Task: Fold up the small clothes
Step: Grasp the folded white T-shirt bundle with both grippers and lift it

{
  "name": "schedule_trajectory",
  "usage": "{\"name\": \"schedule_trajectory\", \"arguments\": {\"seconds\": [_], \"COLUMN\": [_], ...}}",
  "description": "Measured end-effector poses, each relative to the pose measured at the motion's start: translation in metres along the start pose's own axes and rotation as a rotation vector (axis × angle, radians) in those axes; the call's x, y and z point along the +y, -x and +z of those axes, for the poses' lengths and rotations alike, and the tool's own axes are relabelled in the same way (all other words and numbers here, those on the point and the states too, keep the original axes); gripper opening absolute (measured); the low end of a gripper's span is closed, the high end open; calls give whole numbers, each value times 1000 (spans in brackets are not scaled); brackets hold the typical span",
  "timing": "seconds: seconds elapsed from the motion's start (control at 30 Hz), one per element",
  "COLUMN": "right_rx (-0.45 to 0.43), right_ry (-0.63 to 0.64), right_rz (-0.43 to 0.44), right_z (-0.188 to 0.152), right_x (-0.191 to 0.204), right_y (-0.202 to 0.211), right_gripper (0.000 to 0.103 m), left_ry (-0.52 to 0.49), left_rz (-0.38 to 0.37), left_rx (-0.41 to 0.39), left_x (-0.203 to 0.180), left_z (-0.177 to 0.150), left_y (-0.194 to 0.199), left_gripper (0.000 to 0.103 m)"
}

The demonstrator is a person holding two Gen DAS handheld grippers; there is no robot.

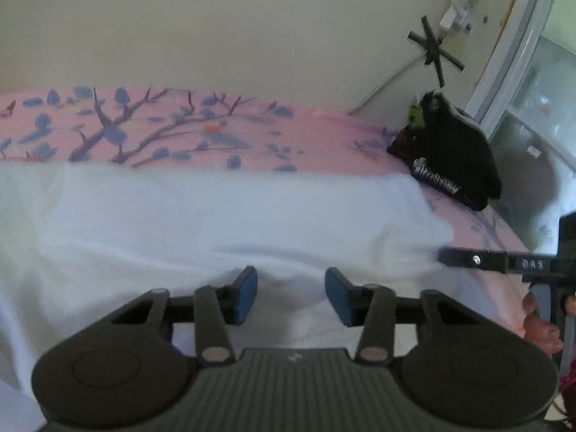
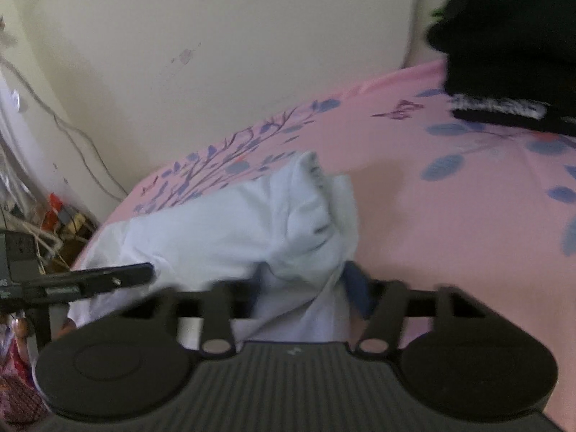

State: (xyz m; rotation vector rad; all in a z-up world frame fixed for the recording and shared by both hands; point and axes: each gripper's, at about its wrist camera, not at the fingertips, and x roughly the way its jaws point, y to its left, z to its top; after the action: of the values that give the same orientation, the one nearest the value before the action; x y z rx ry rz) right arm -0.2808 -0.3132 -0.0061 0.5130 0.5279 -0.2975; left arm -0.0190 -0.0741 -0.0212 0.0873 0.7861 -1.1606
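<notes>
The white cloth (image 2: 230,230) bunches over the right tongs (image 2: 306,288), hiding their pads. Both views are blurred. The black pile (image 2: 504,36) runs off the right view's edge, its white lettering unreadable.

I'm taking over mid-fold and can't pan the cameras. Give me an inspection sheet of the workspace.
Surface: pink floral bedsheet.
Job's things: white garment spread across the sheet, one end bunched.
Clutter: black clothes pile at the far corner.
Grippers: left gripper has garment fabric between its fingers; right gripper is shut on bunched fabric.
Cables: wall cable hangs beside the bed.
Surroundings: cream wall, window, floor items.
</notes>
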Motion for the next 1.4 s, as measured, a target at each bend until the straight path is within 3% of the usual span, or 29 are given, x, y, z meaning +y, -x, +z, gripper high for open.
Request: {"name": "schedule_trajectory", "arguments": {"seconds": [0.03, 0.1, 0.23, 0.37, 0.5, 0.67, 0.7, 0.73, 0.77, 0.8, 0.87, 0.97, 1.03, 1.1, 1.13, 1.2, 1.27, 1.4], "right_rx": [13, 31, -14, -8, 46, 148, 169, 201, 263, 337, 353, 254, 165, 134, 137, 149, 169, 266], "right_ry": [8, -42, -22, 92, 228, 317, 331, 346, 362, 357, 282, 244, 236, 219, 203, 193, 205, 257], "right_rz": [-9, 49, 192, 319, 415, 489, 478, 475, 490, 484, 511, 561, 517, 454, 428, 407, 398, 421], "right_z": [3, 12, 43, 69, 77, 66, 60, 55, 49, 45, 43, 57, 69, 80, 83, 87, 86, 66], "right_x": [4, 8, 40, 107, 185, 278, 295, 306, 315, 318, 306, 275, 254, 238, 236, 234, 243, 272], "right_y": [-4, -5, 13, 5, -31, -106, -127, -149, -170, -188, -192, -164, -149, -144, -148, -159, -176, -214], "right_gripper": [21, 12, 11, 10, 10, 10, 13, 28, 34, 45, 47, 47, 48, 48, 47, 47, 45, 43], "left_ry": [4, 41, 113, 200, 269, 324, 336, 347, 358, 365, 367, 349, 316, 270, 256, 249, 271, 301], "left_rz": [-4, -17, -50, -40, 75, 191, 201, 208, 217, 225, 225, 201, 199, 245, 277, 326, 354, 312], "left_rx": [-1, 11, -18, -202, -346, -446, -453, -456, -454, -449, -437, -413, -381, -340, -317, -259, -193, -192], "left_x": [1, 4, 21, 55, 87, 111, 113, 115, 117, 118, 117, 119, 113, 105, 102, 100, 102, 98], "left_z": [0, 2, 4, 4, -7, -28, -31, -34, -37, -39, -44, -48, -46, -42, -42, -45, -52, -72], "left_y": [0, -1, 19, 84, 150, 208, 212, 215, 215, 214, 210, 202, 186, 167, 158, 142, 132, 147], "left_gripper": [40, 38, 35, 36, 37, 47, 50, 56, 62, 64, 75, 91, 94, 95, 92, 71, 9, 8]}}
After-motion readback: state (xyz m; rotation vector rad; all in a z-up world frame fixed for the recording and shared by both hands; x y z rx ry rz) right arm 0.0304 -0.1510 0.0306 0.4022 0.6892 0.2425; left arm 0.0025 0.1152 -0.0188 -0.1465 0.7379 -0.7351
